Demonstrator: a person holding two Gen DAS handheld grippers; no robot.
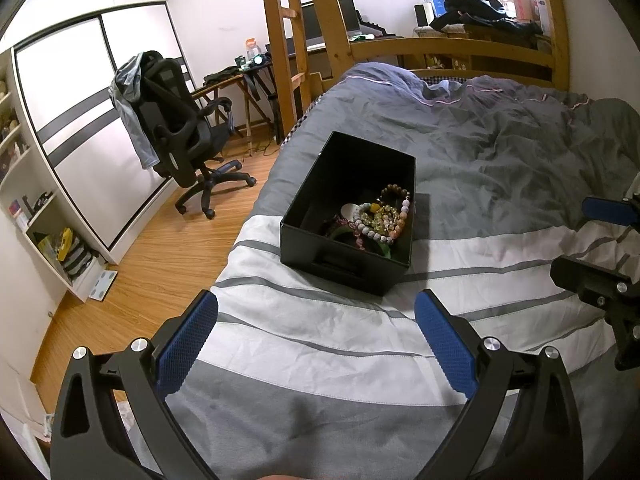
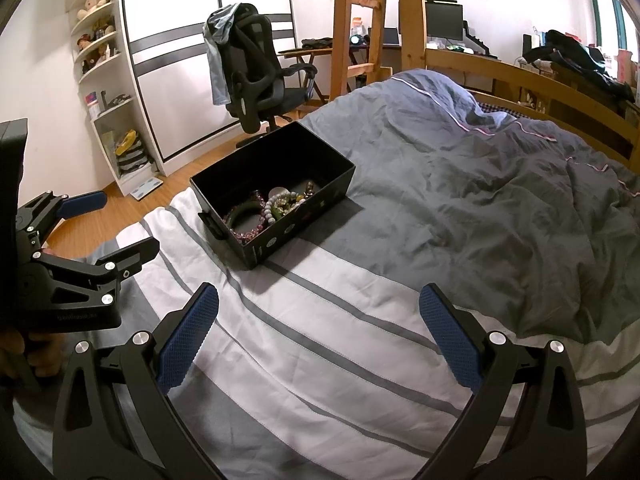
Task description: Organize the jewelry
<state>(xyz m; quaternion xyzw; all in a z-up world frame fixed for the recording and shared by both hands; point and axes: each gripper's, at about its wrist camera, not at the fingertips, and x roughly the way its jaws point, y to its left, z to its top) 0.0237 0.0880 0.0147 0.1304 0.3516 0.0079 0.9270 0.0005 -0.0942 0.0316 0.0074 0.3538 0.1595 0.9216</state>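
A black open box (image 1: 308, 216) stands on the bed and holds a heap of bead bracelets and bangles (image 1: 376, 220). It also shows in the right wrist view (image 2: 320, 196) with the jewelry (image 2: 268, 210) inside. My left gripper (image 1: 316, 312) is open and empty, a little in front of the box. My right gripper (image 2: 318, 304) is open and empty, in front of and to the right of the box. Each gripper shows at the edge of the other's view: the right one (image 1: 600, 248), the left one (image 2: 116, 224).
The bed has a white-and-grey striped sheet (image 1: 320, 344) and a rumpled grey duvet (image 1: 500, 152). A black office chair (image 1: 180, 132), a wardrobe (image 1: 80, 120), shelves (image 2: 104, 80) and a wooden bunk ladder (image 1: 296, 40) stand left of the bed.
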